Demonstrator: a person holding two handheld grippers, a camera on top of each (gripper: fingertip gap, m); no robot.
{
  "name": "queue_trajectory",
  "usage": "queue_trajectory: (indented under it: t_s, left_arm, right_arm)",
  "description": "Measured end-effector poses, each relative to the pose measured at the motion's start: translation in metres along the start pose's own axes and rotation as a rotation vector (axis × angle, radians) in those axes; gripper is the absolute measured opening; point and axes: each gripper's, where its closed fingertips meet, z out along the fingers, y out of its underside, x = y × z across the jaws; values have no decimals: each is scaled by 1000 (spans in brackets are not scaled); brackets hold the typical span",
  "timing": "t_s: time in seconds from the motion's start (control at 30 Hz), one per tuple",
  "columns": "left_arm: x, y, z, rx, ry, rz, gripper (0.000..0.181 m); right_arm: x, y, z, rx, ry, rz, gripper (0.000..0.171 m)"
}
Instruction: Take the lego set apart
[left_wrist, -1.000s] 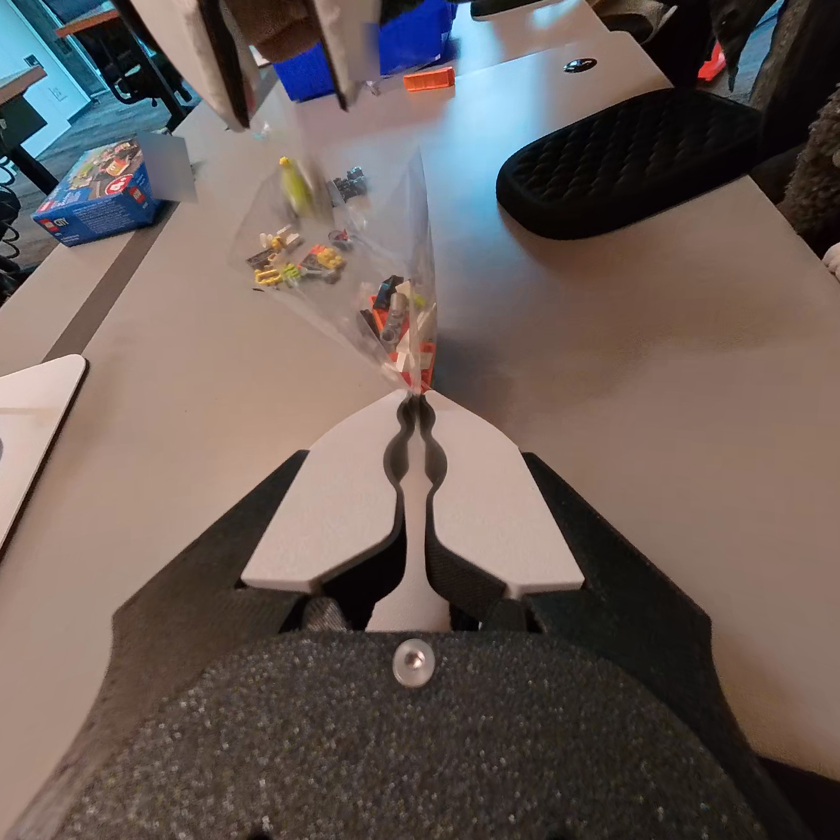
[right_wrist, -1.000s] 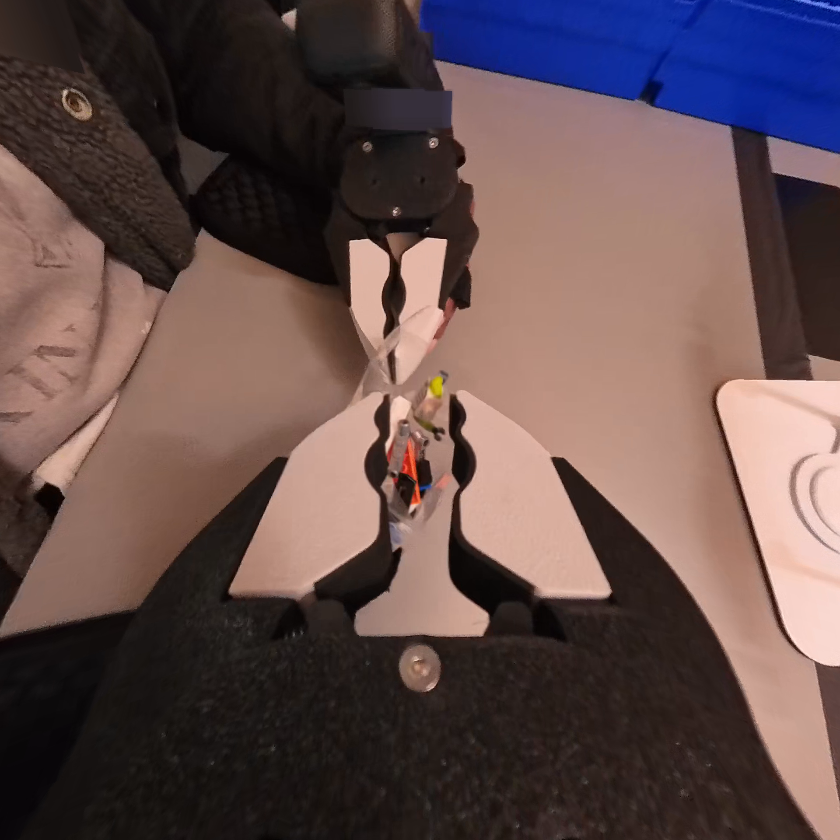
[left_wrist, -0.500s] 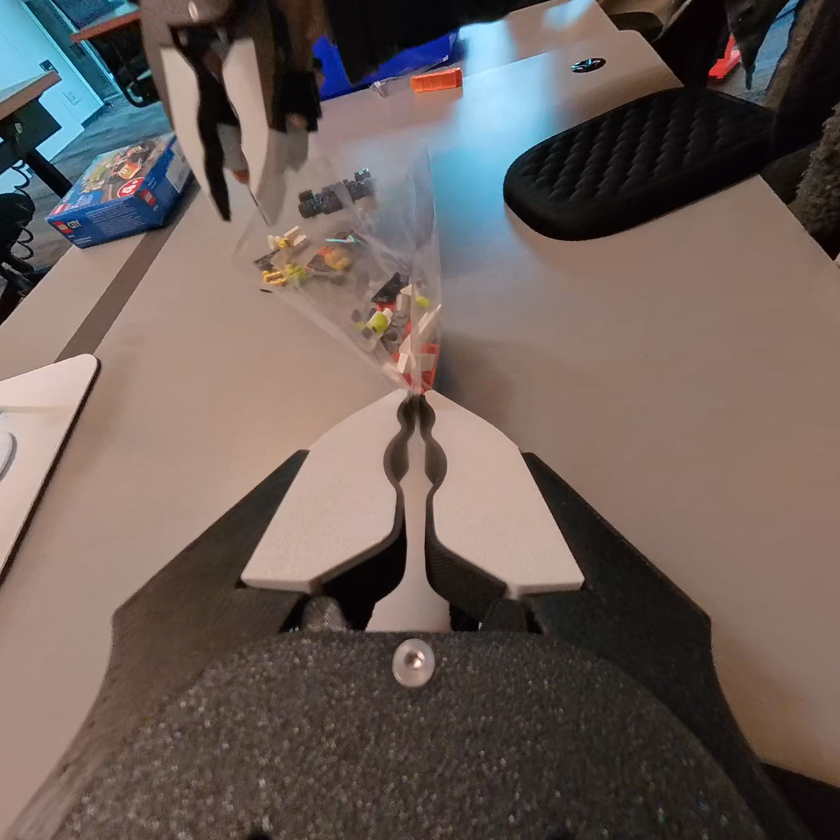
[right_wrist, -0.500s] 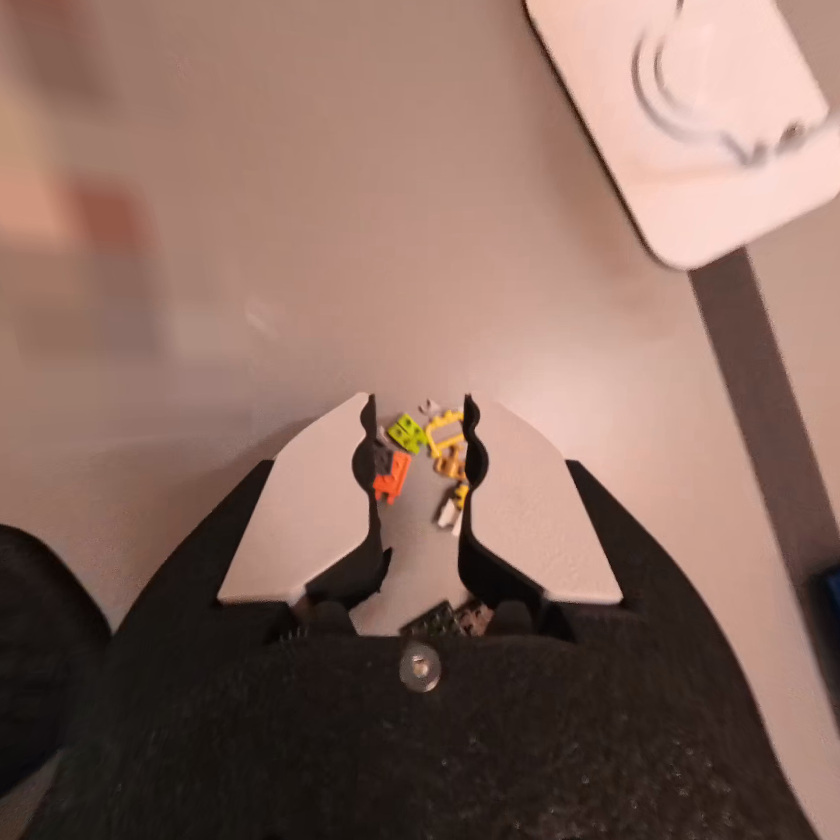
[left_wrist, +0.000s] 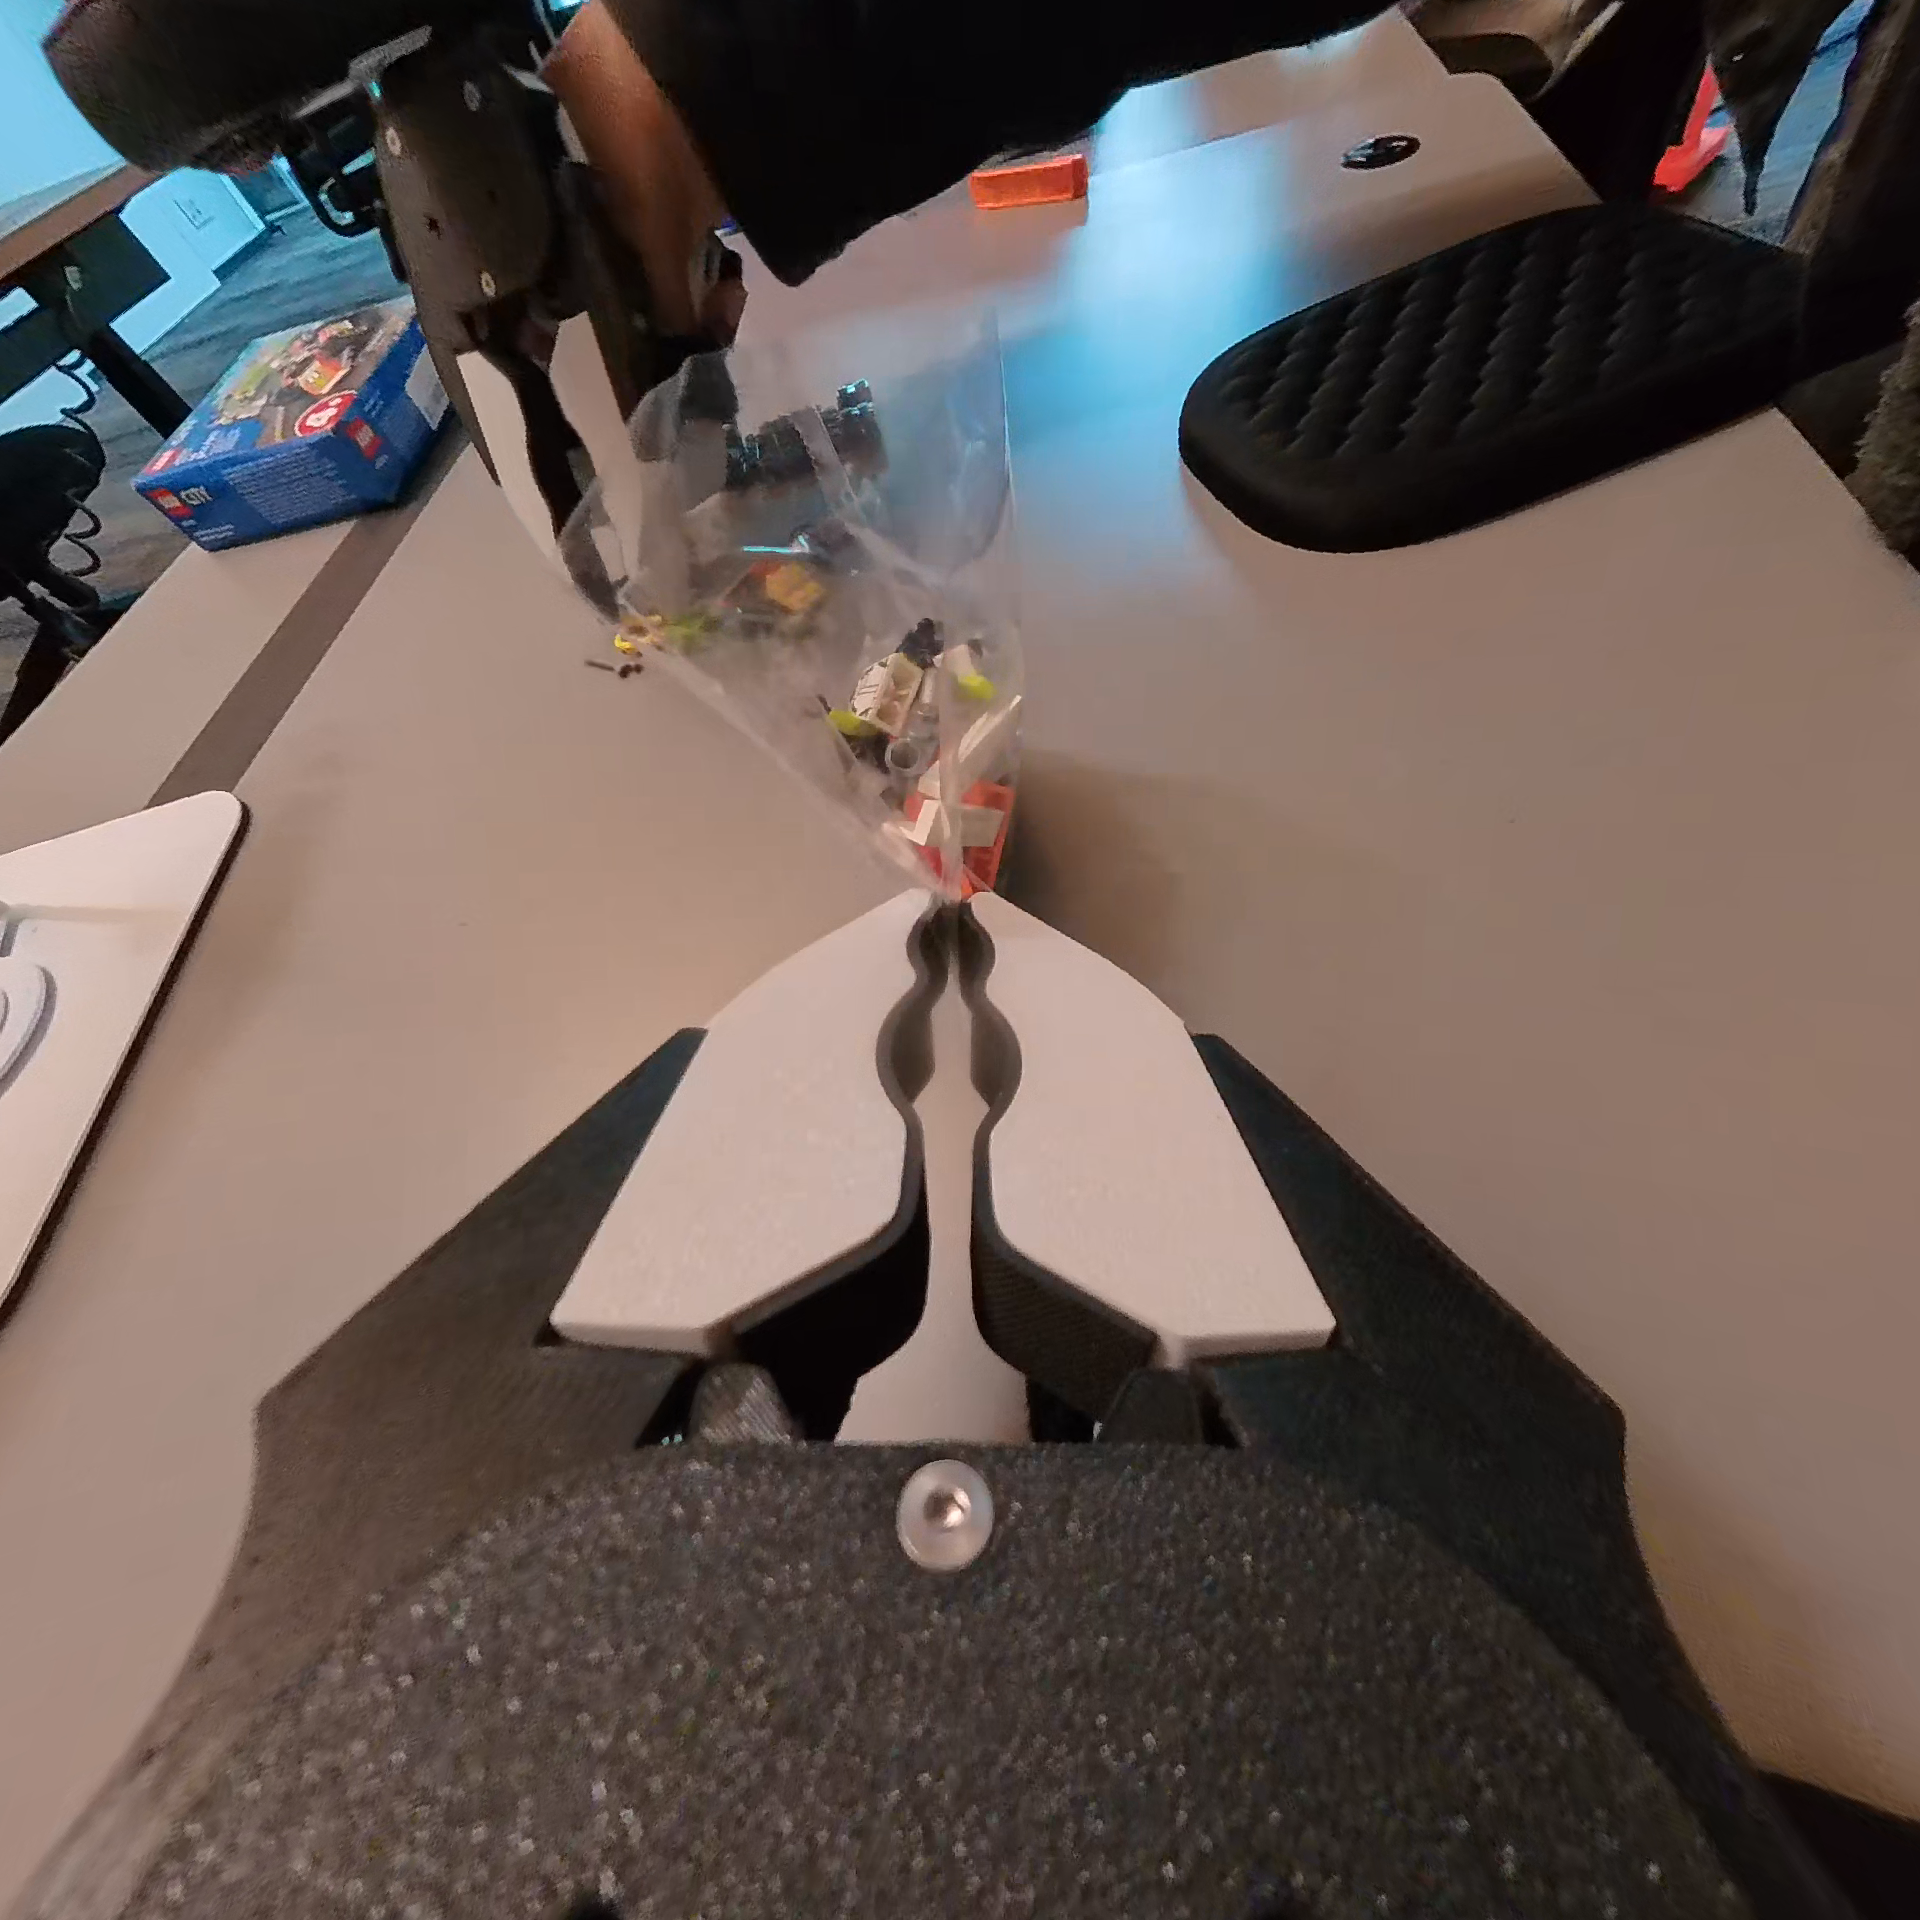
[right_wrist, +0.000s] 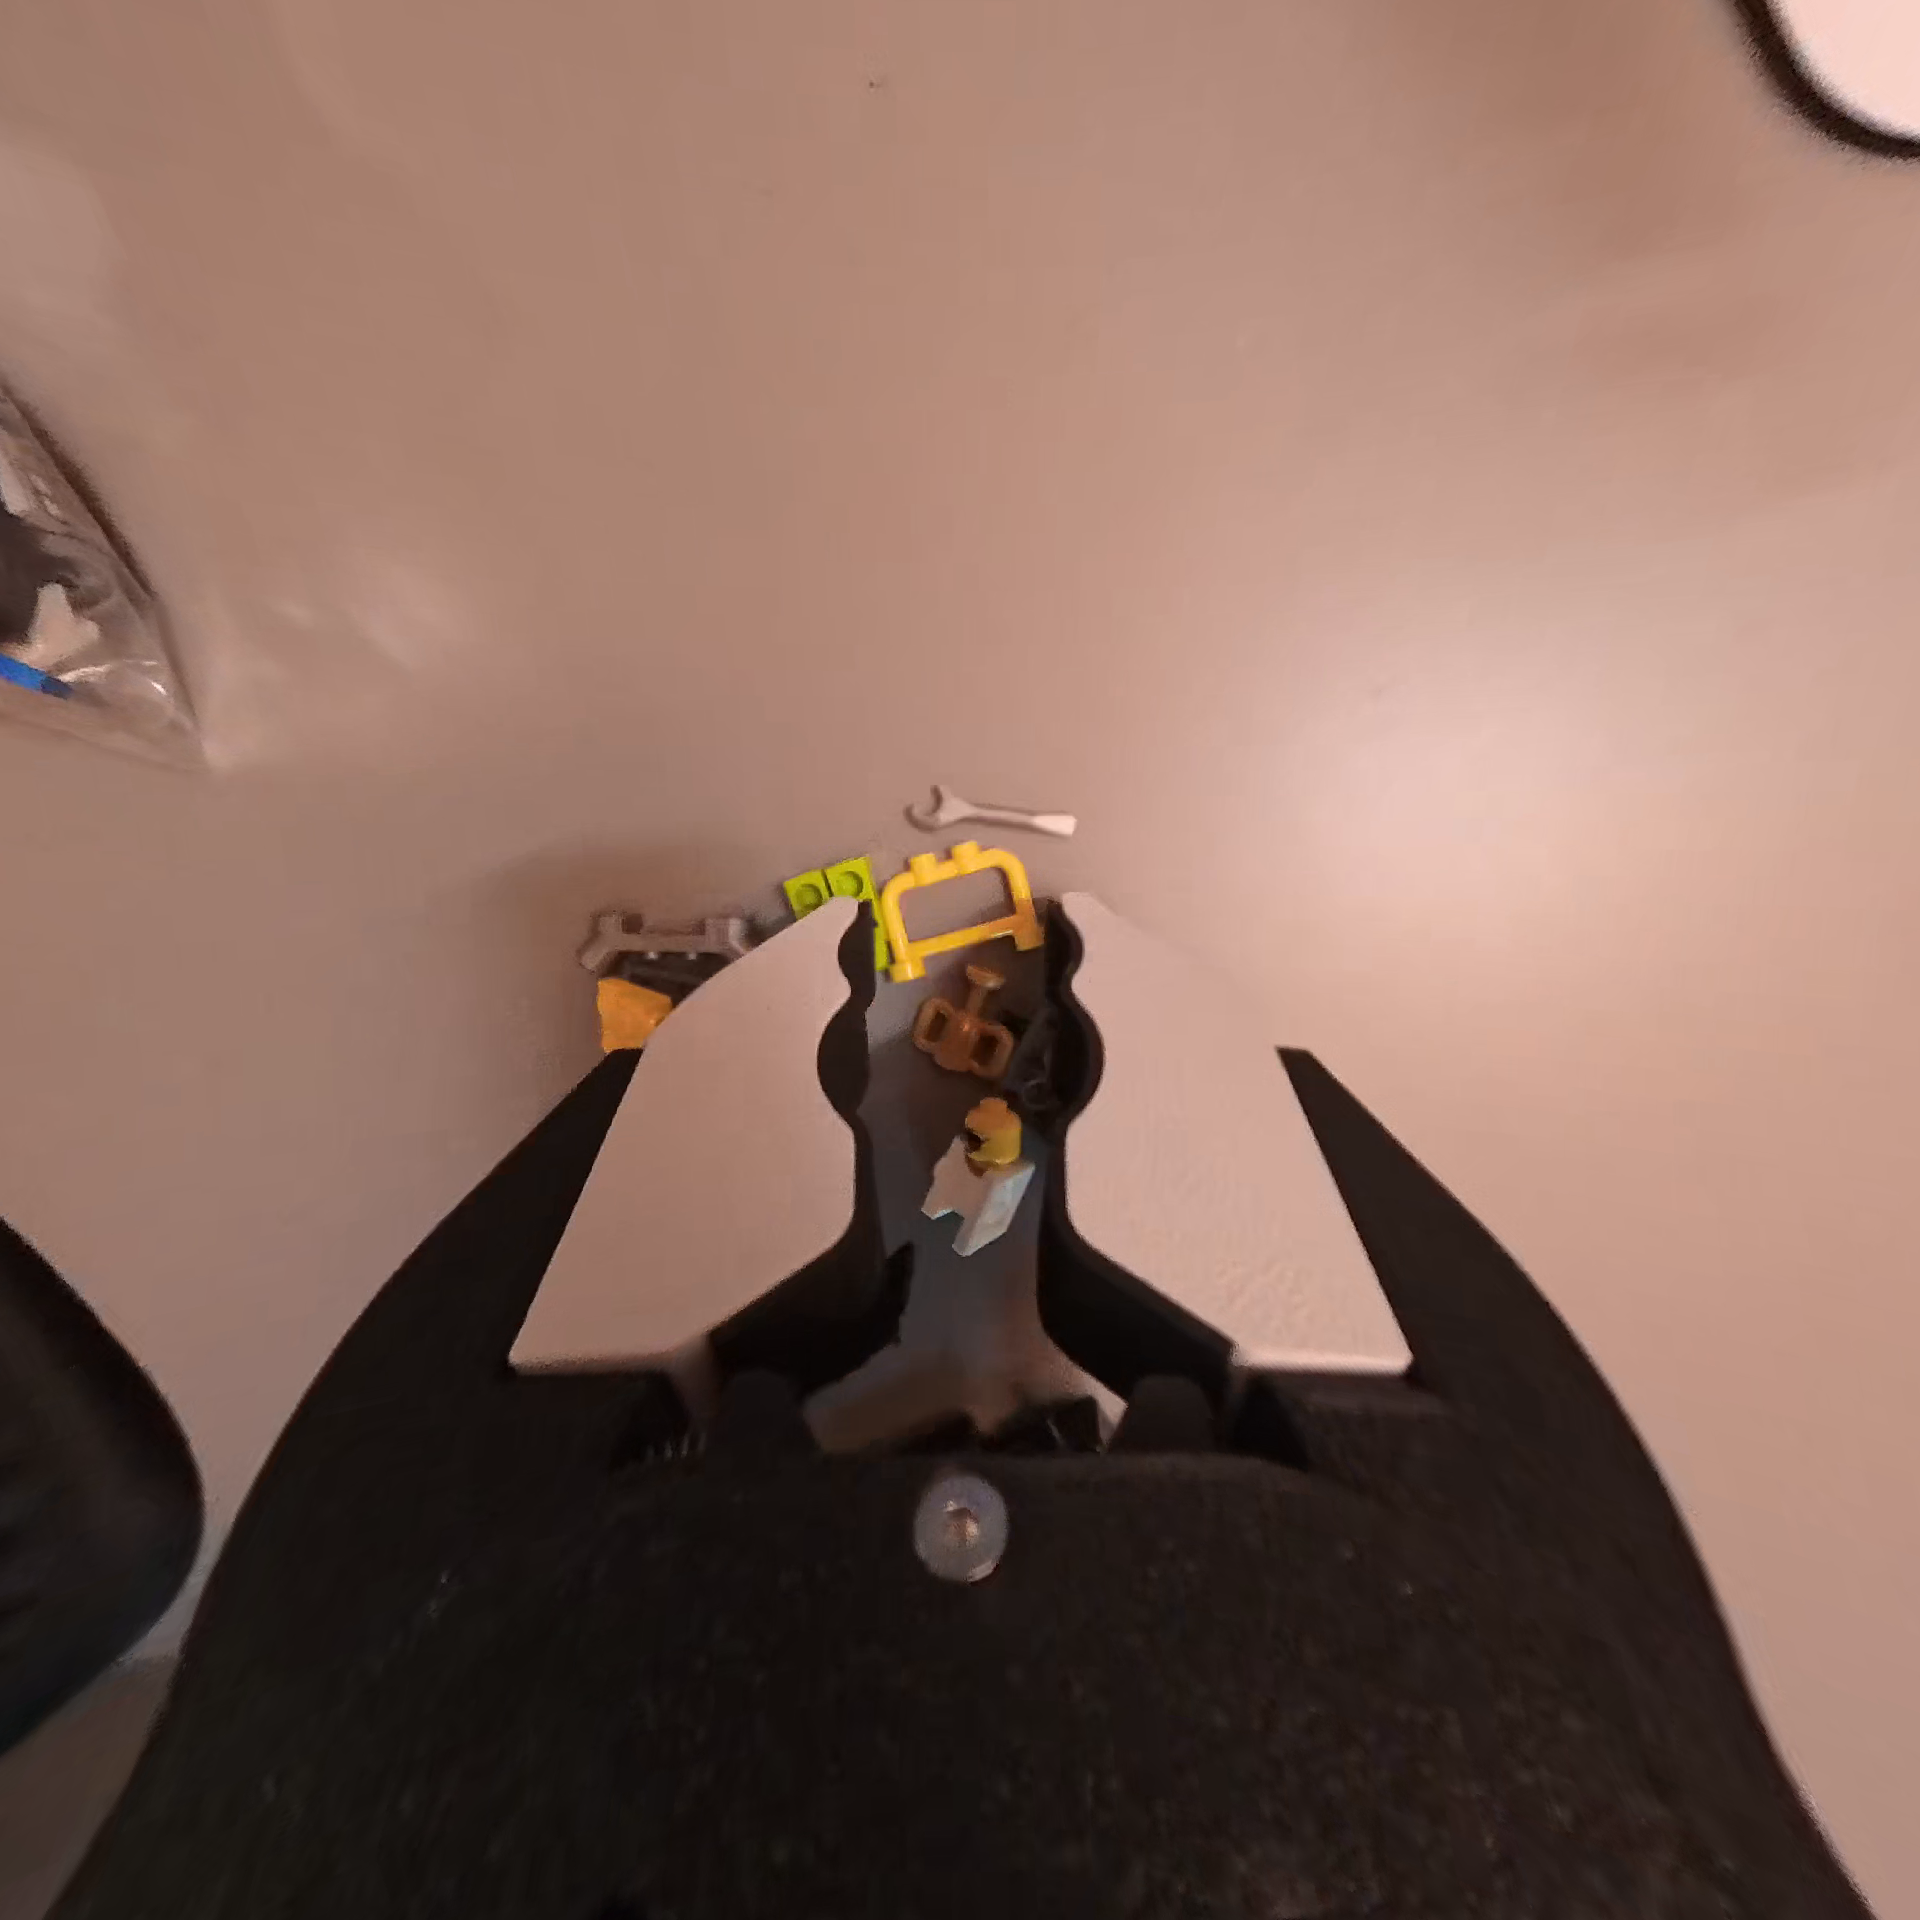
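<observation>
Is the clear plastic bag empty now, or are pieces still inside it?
Not empty: the clear plastic bag, pinched by the left gripper, holds many small pieces.

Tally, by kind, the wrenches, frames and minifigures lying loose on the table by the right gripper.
Wrench: 1
Frame: 1
Minifigure: 1
Total: 3

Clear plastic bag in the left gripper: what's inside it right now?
The clear plastic bag, pinched at its corner by the shut left gripper, holds loose lego pieces: white, red, lime, grey and black. Folds and glare hide the exact count and shapes.
</observation>
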Motion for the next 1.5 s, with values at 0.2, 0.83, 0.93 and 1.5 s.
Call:
queue_trajectory:
  t_s: [0.2, 0.83, 0.93, 1.5]
  left_arm:
    - [1, 0, 0, 1, 3, 0, 1]
    - [-4, 1, -5, -10, -23, -3, 1]
    - [-6, 2, -6, -9, -27, -12, 1]
    - [-5, 2, -6, -9, -23, -15, 1]
  right_arm:
    - [-4, -1, 1, 32, -23, 35, 27]
    - [-21, 29, -56, 239, 291, 14, 47]
    - [-39, 62, -45, 207, 268, 59, 64]
    - [-53, 47, -12, 231, 165, 72, 11]
